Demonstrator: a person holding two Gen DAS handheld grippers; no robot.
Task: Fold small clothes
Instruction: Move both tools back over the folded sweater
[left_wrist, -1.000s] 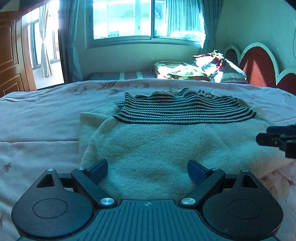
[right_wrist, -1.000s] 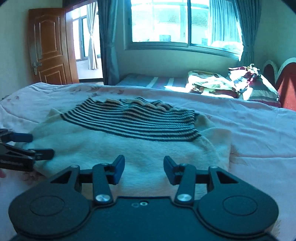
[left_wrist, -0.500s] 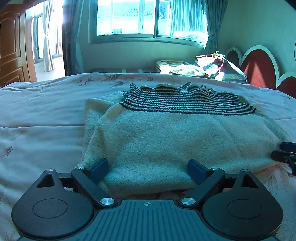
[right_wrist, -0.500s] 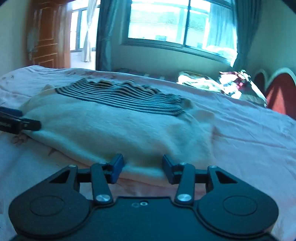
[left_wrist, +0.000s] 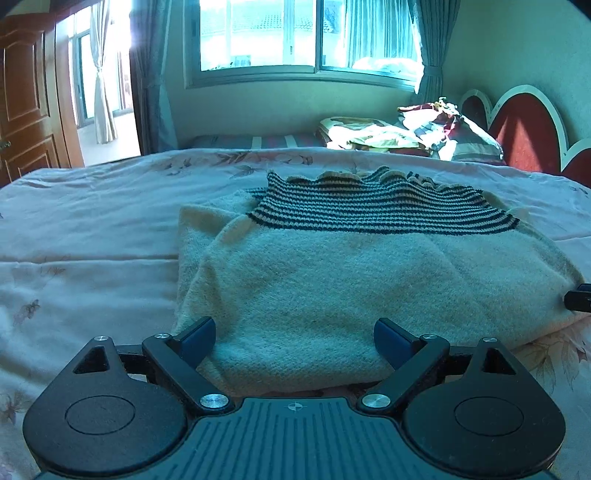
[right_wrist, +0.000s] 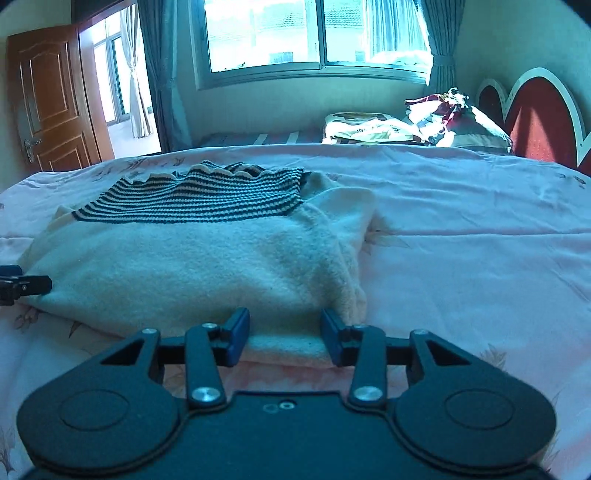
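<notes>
Left wrist view — pink floral bedspread (left_wrist: 92, 229), window (left_wrist: 306, 37) behind; left tongs (left_wrist: 294, 338) wide, right tongs (right_wrist: 284, 336) closing around sweater (right_wrist: 207, 266) edge.

Left gripper (left_wrist: 294, 338): fingers (left_wrist: 195, 338) spread wide, angled downward, nothing pressed between them. Right gripper (right_wrist: 284, 334): angled downward, fingers (right_wrist: 236, 334) partly apart and closing. Each gripper's tip is visible at the frame edge in the other wrist view.

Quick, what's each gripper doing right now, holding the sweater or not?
Left gripper: open wide, straddling the cream sweater near edge, not gripping.
Right gripper: jaws closing around the sweater's near edge, not yet pinching it.
</notes>
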